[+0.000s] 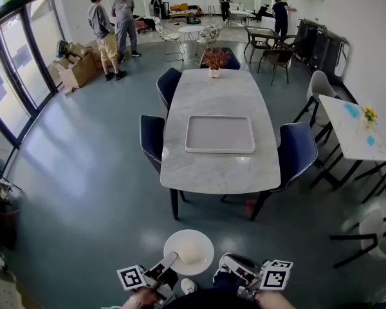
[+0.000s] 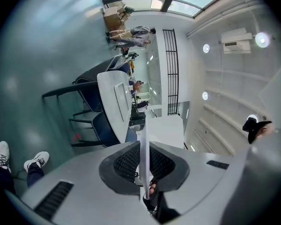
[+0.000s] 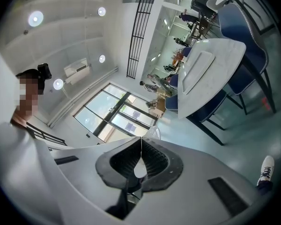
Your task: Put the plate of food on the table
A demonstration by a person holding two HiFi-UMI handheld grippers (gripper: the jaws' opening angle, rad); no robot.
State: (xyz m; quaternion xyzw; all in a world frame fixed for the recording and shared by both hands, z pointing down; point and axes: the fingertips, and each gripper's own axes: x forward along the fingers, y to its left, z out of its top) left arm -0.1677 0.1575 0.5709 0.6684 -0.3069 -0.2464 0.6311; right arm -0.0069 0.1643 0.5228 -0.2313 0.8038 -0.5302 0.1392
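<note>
A white plate [image 1: 188,252] with a pale mound of food hangs above the floor, a short way off the near end of the white marble table [image 1: 219,166]. My left gripper [image 1: 172,258] is shut on the plate's left rim. In the left gripper view that rim [image 2: 144,149] shows edge-on as a thin white strip between the pads of the left gripper [image 2: 144,165]. My right gripper [image 1: 224,261] sits just right of the plate. The right gripper view shows the right gripper [image 3: 140,142] with its tips touching and nothing between them.
A grey tray [image 1: 219,134] lies in the middle of the table, and a potted plant [image 1: 215,60] stands at its far end. Dark blue chairs [image 1: 296,153] flank both sides. A second table [image 1: 354,131] is on the right. Several people [image 1: 112,28] stand far off.
</note>
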